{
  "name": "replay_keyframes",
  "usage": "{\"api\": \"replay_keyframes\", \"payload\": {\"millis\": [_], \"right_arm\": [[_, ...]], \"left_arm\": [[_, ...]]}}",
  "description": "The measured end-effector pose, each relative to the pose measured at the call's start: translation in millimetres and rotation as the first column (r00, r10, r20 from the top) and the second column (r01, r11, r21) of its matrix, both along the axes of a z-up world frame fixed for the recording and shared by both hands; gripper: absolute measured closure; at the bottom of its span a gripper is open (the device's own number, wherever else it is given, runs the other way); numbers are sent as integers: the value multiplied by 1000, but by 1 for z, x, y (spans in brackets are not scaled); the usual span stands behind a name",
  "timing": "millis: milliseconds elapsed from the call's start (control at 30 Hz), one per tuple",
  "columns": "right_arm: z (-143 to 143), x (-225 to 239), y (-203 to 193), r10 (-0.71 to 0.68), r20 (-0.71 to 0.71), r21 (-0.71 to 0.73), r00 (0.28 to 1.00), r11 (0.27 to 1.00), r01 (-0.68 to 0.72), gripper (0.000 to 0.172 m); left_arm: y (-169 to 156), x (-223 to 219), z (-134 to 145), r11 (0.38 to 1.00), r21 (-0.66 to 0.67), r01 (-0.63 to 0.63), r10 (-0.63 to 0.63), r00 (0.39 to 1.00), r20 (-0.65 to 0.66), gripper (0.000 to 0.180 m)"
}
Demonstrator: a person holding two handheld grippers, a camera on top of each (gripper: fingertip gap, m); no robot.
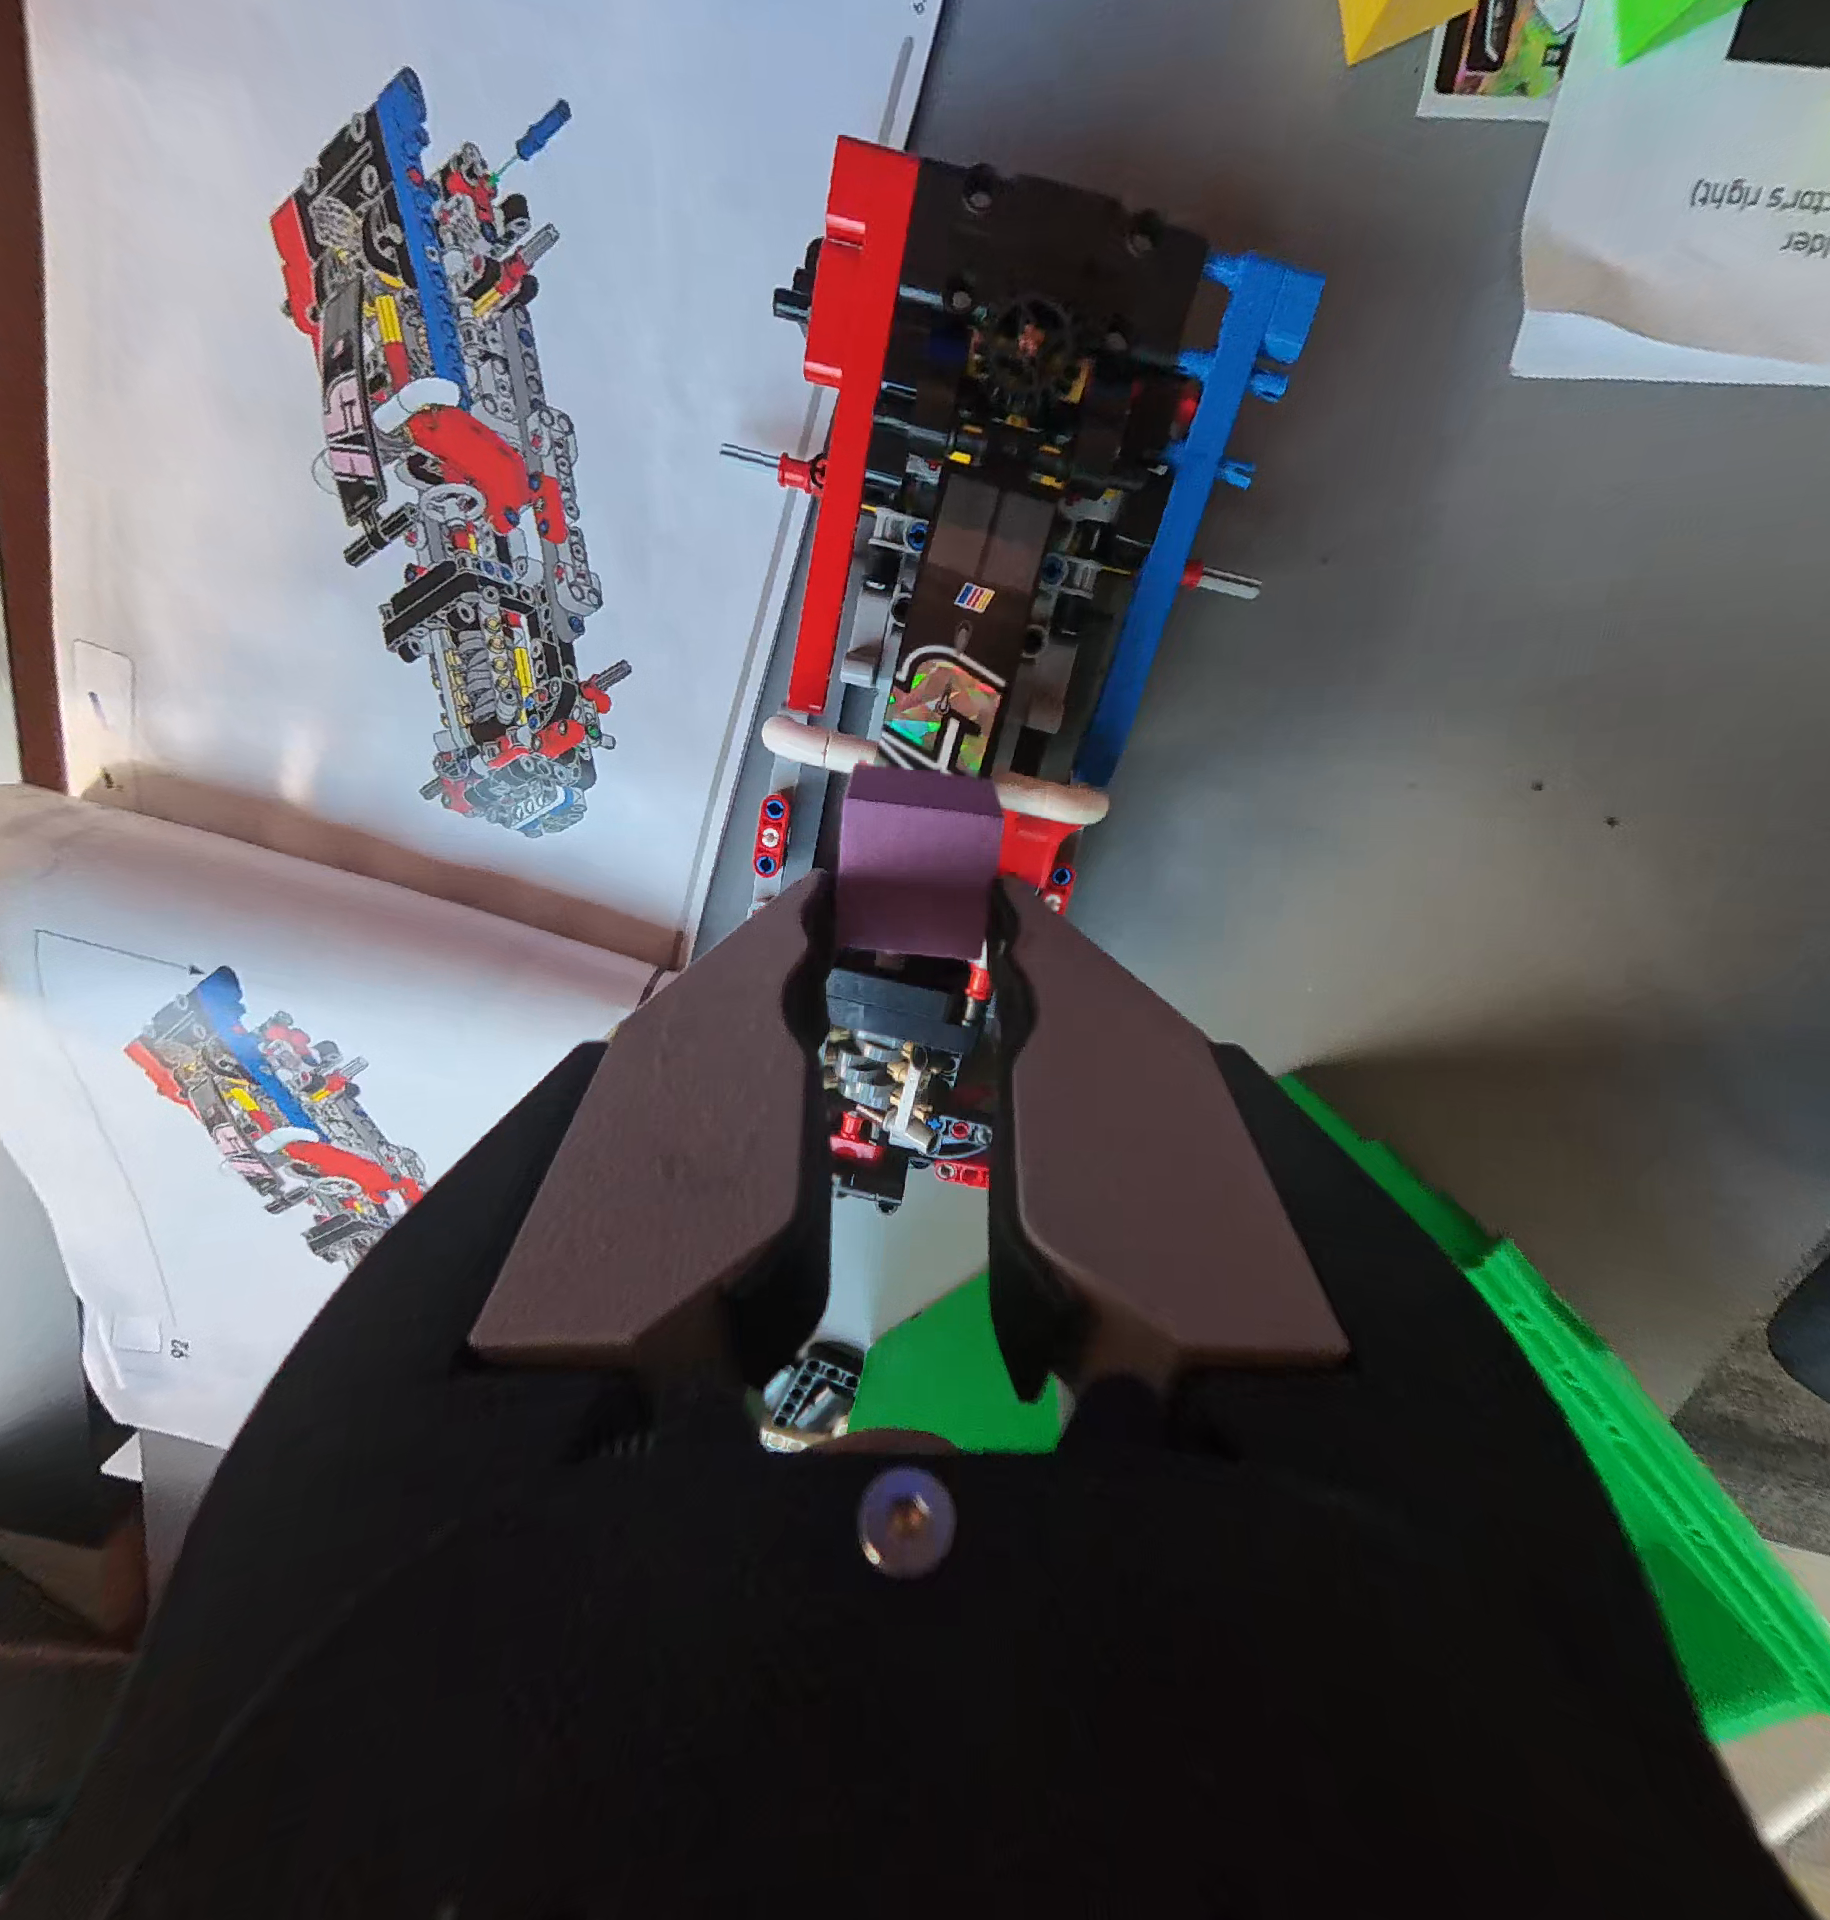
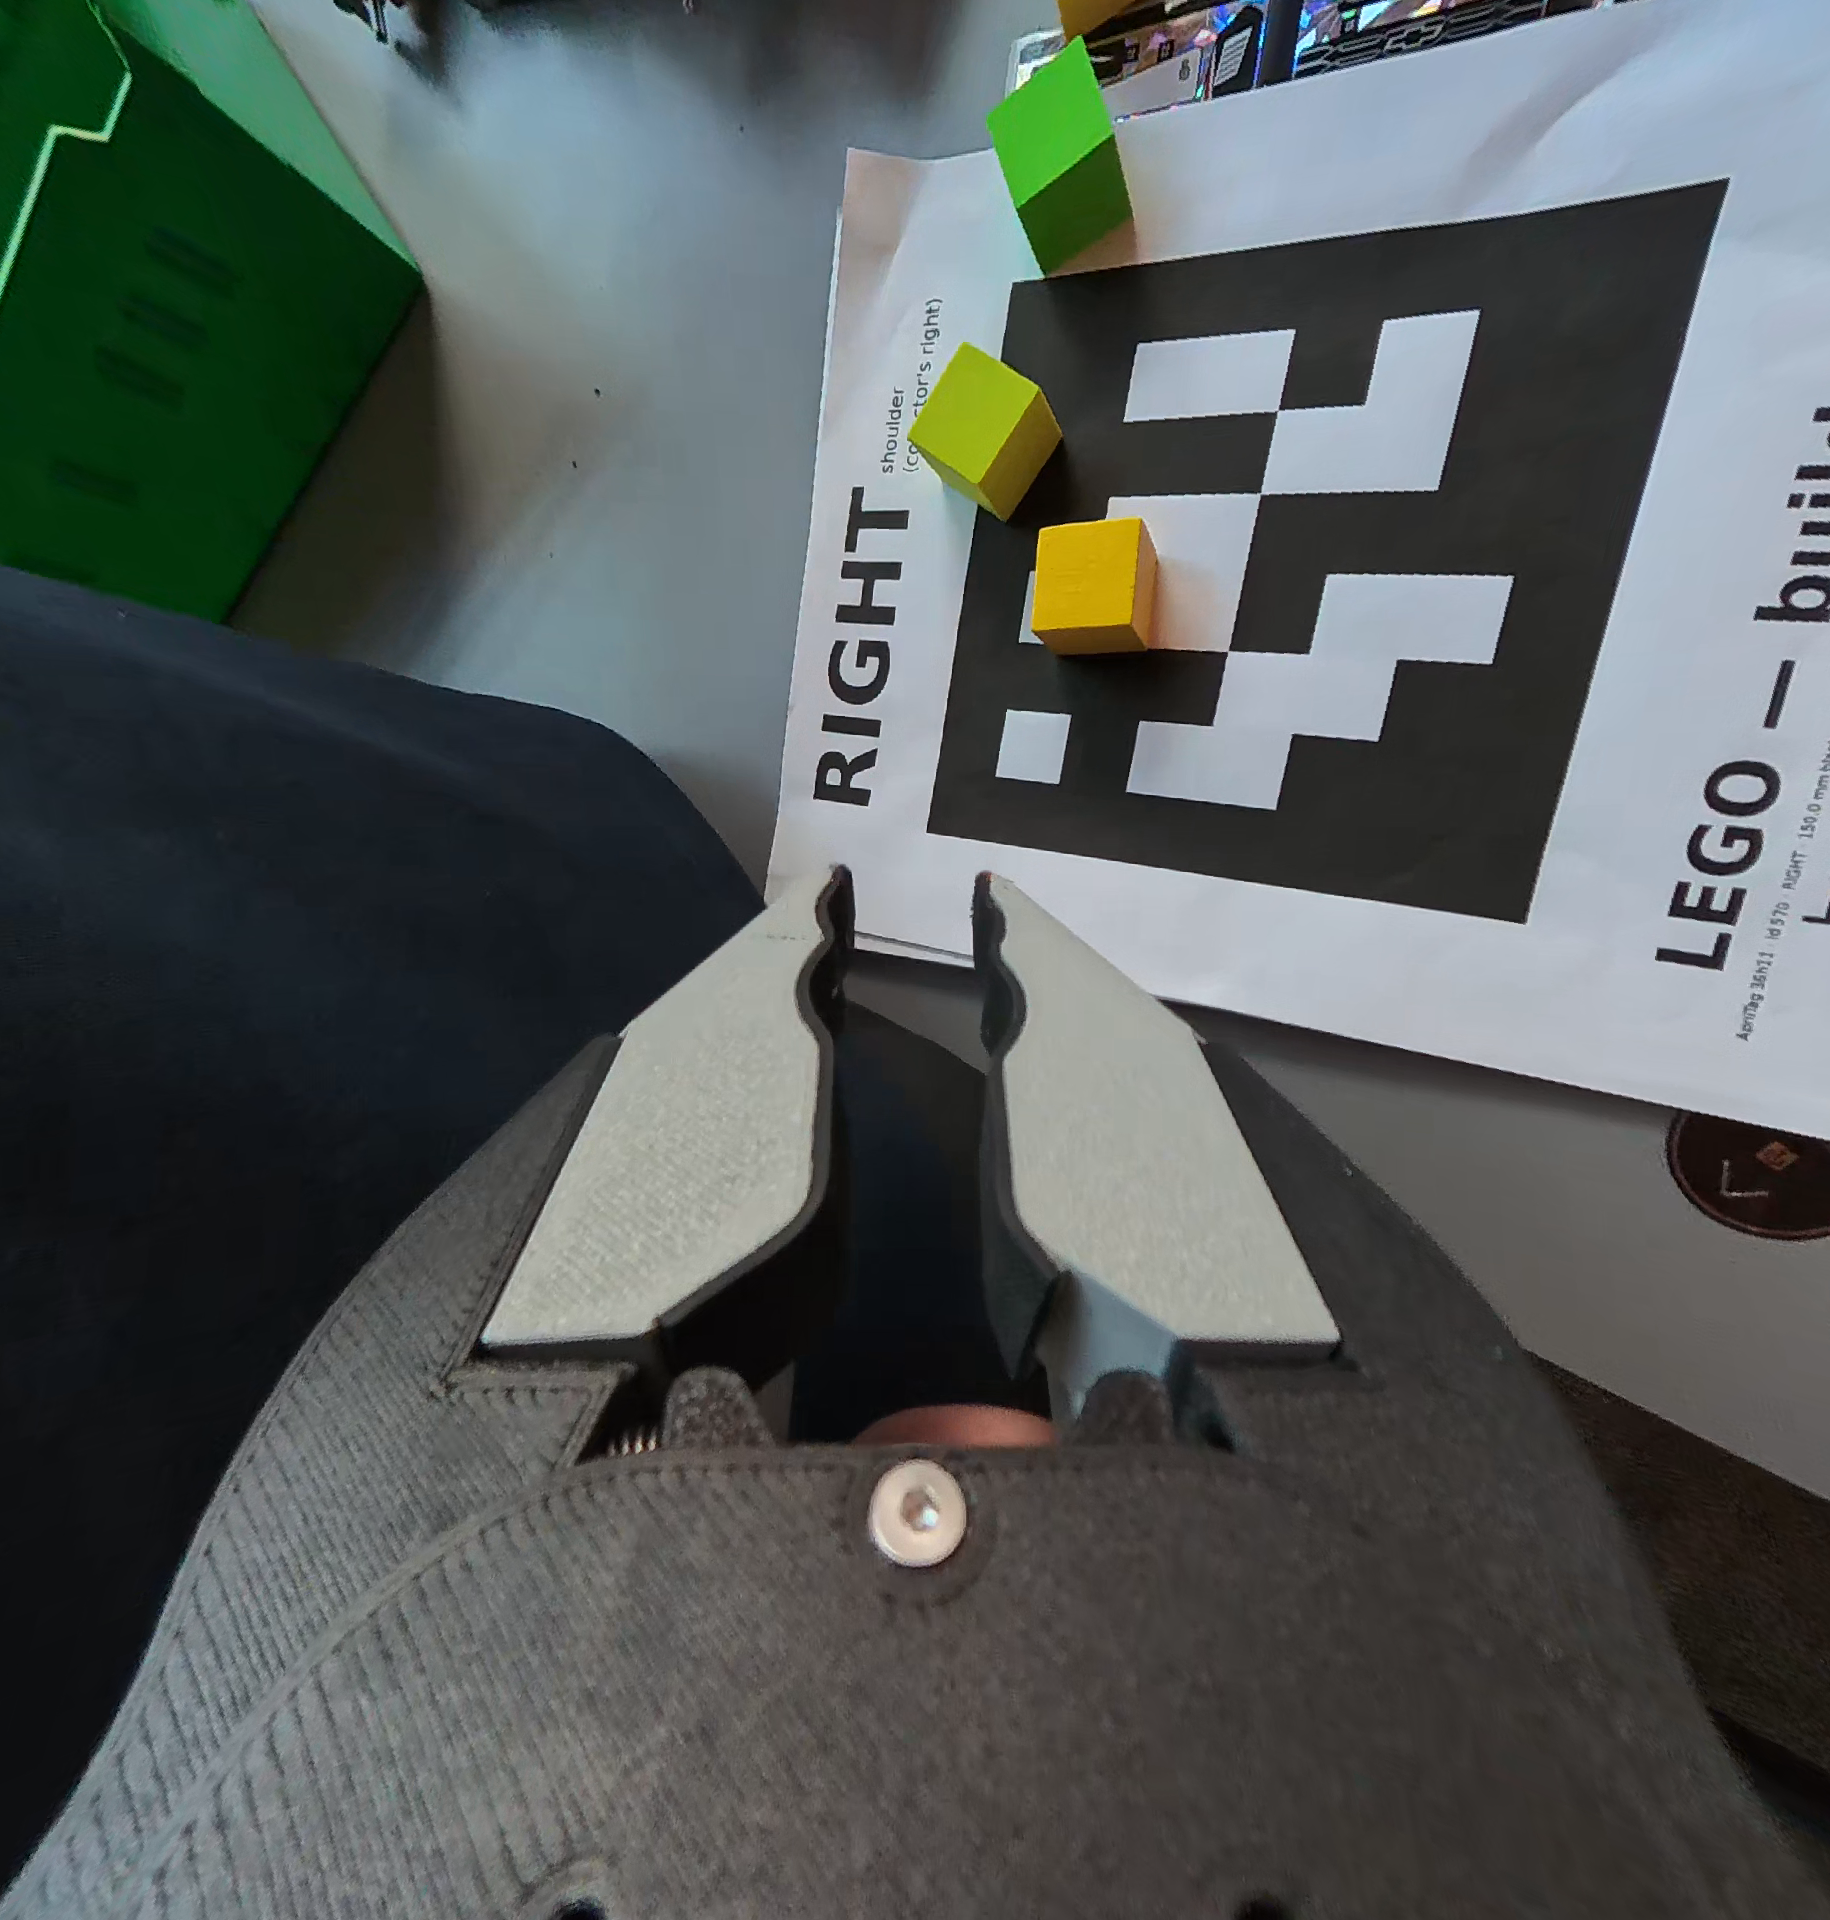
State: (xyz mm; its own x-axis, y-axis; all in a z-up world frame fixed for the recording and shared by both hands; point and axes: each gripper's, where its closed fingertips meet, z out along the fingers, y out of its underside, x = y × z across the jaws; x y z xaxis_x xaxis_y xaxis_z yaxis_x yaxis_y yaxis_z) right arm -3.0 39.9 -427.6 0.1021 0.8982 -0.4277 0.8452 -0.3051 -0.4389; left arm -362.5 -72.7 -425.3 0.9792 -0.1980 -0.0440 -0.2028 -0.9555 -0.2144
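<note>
The left gripper point(image 1: 916, 914) is clenched on a purple cube point(image 1: 919, 878); both of its dark fingers point(image 1: 713, 1101) press against the cube's sides. The cube sits just in front of the near end of a brick-built car chassis point(image 1: 1004, 499), which lies on a grey table point(image 1: 1513, 727). The chassis has a red beam along its left side and a blue beam along its right side. Whether the cube touches the chassis below, I cannot tell, because the cube hides that part. Left of the chassis lies an open instruction booklet point(image 1: 267, 520), and a green box point(image 1: 1576, 1455) is near the chassis on the right.

The right gripper point(image 2: 911, 894) is released, its grey fingers point(image 2: 703, 1122) apart with only air between them. It hovers at the near edge of a printed marker sheet point(image 2: 1306, 935). On this sheet rest a yellow cube point(image 2: 1093, 587), a lime cube point(image 2: 984, 431) and a green cube point(image 2: 1062, 156), all well apart from the gripper.
</note>
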Motion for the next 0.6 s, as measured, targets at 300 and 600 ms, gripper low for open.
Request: {"api": "replay_keyframes", "payload": {"millis": [300,600], "right_arm": [[0,3,3,-23,4,-9,1000,1000,23,152],[0,3,2,-24,6,-7,1000,1000,24,152]], "left_arm": [[3,1,-14,998,-38,40,-40,999,-10,154],[6,2,-16,995,-56,78,-80,997,-23,154]]}}
